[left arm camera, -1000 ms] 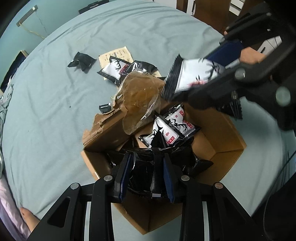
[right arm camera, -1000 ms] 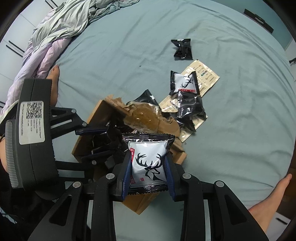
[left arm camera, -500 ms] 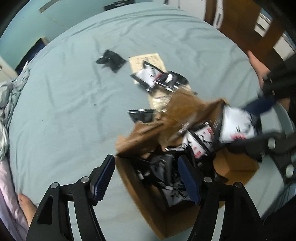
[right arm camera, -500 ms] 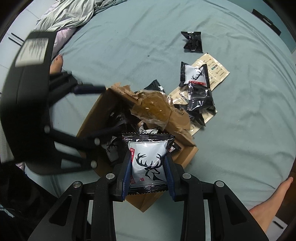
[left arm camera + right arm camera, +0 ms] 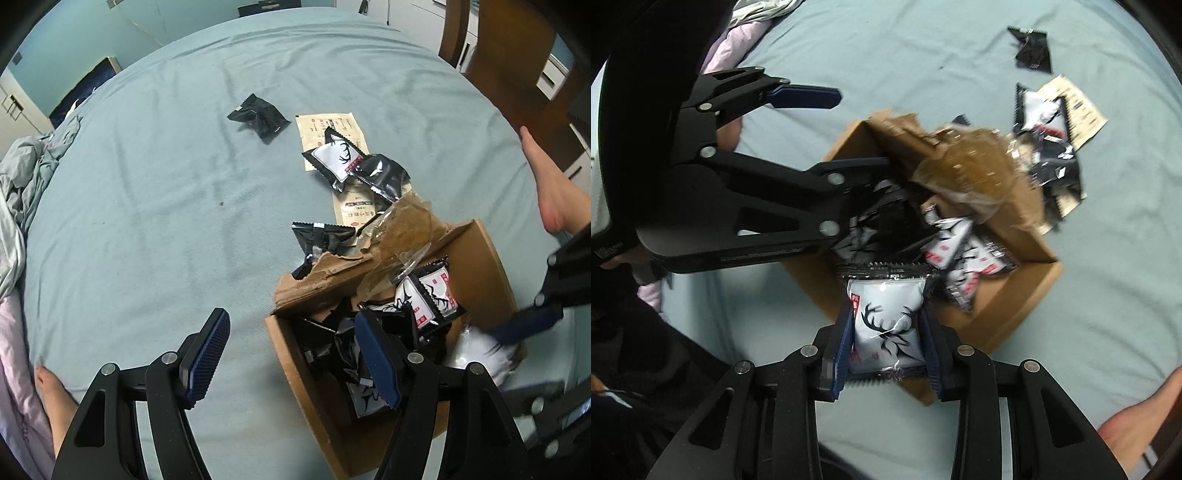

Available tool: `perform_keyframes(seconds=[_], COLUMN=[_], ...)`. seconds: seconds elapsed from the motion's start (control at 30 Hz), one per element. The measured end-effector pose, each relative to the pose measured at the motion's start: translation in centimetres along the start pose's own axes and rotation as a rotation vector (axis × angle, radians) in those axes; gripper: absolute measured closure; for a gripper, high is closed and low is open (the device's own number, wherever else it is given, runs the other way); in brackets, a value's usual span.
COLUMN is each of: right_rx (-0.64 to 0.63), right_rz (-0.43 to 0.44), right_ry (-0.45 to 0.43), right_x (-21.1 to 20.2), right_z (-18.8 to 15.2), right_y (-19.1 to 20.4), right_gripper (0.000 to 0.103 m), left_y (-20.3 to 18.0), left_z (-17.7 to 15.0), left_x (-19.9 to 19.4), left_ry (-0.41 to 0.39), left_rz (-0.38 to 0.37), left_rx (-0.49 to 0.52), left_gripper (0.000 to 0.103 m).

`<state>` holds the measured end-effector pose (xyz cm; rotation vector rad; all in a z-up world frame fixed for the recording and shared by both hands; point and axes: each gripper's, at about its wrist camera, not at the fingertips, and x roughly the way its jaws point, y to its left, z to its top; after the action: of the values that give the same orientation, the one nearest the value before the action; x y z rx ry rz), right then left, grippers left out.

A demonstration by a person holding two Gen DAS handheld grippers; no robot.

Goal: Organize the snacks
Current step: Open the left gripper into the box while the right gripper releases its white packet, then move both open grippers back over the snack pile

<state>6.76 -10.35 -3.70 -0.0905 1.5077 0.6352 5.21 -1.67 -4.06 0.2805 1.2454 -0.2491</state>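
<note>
While over the box:
Right gripper (image 5: 886, 332): clamped on deer-print snack packet (image 5: 886, 321), long axis pointing away.
Left gripper (image 5: 295, 354): spread wide, nothing held.
Cardboard box (image 5: 480, 258): below both.

The bed sheet (image 5: 155, 206) is coloured pale blue-green, and the cardboard box (image 5: 480, 266) is plain brown with a torn flap under glossy brown tape. The held snack packet (image 5: 886, 321) is printed white with a black antler motif, red label marks and black serrated ends, while a loose packet (image 5: 258, 117) near the sheet's far edge is entirely black. Dark blue ribbed pads (image 5: 207, 354) are fitted to black gripper frames, and the paper sachet (image 5: 332, 129) is cream with small dark print.
</note>
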Motion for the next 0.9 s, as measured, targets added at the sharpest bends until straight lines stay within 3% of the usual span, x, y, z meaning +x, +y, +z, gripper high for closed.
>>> perform_keyframes(seconds=[0.03, 0.1, 0.17, 0.57, 0.9], right_rx=[0.014, 0.036, 0.055, 0.194, 0.303], right_rz=[0.013, 0.027, 0.036, -0.063, -0.098], right_ry=[0.004, 0.005, -0.002, -0.094, -0.141], right_x=[0.1, 0.1, 0.2, -2.0, -3.5], right_z=[0.1, 0.2, 0.4, 0.7, 1.0], right_y=[-0.1, -0.1, -0.5, -3.5, -6.2], right_gripper=[0.068, 0.050, 0.044, 0.043, 0.042], left_y=[0.0, -0.1, -0.1, 0.9, 1.7], left_z=[0.0, 0.0, 0.1, 0.7, 2.6], left_x=[0.0, 0.0, -0.1, -0.6, -2.5], left_ry=[0.001, 0.000, -0.002, -0.023, -0.093], left_rz=[0.000, 0.002, 0.005, 0.029, 0.014], left_rx=[0.000, -0.001, -0.001, -0.052, -0.111], left_gripper=[0.032, 0.032, 0.032, 0.031, 0.028])
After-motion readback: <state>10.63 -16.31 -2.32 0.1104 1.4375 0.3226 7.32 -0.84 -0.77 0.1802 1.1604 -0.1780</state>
